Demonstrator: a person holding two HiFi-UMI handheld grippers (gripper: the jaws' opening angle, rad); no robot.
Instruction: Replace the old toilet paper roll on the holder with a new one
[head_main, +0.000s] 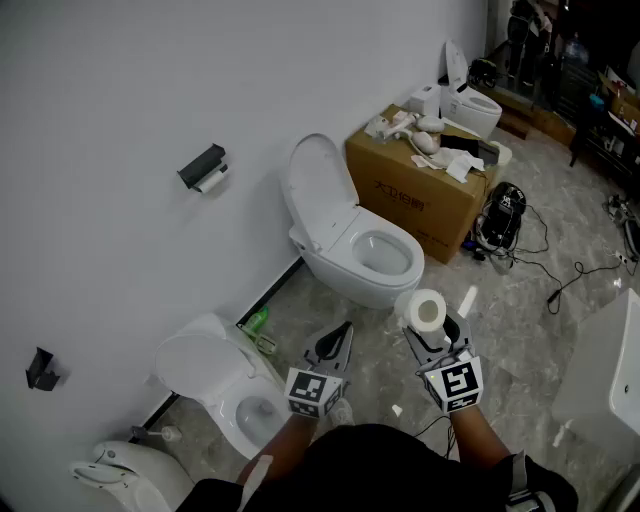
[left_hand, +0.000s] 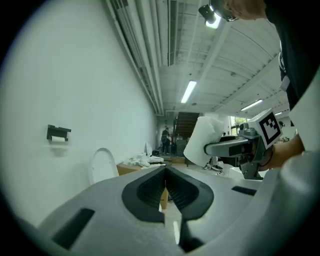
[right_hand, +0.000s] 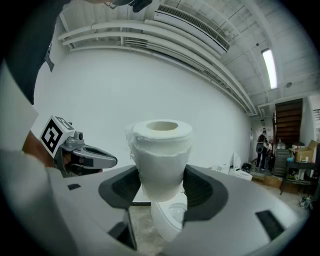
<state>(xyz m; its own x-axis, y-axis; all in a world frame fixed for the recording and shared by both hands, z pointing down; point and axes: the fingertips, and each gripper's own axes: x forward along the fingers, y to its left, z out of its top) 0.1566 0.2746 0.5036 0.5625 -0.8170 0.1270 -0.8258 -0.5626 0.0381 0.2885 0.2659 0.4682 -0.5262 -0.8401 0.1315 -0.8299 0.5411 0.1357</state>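
Toilet paper holder (head_main: 203, 164), a black bracket, sits on the white wall at the left with the old roll (head_main: 213, 183) hanging under it, well apart from both tools. Nearer the middle, the left gripper (head_main: 342, 338) is pinched fully together with nothing in it. To its right, the right gripper (head_main: 433, 336) stands wide, its pads pressed on the new toilet paper roll (head_main: 427, 310), which is upright with the core hole facing up.

I judge this the carry-in step: the fresh roll is in hand and the swap is not yet begun. Next, the empty tool must reach the wall, spread its jaws and draw the old roll off to free the holder.

Counted from the left: one second black bracket (head_main: 40, 369) low on the wall, with no paper that I can see, one holder, one old roll, two grippers, one new roll.
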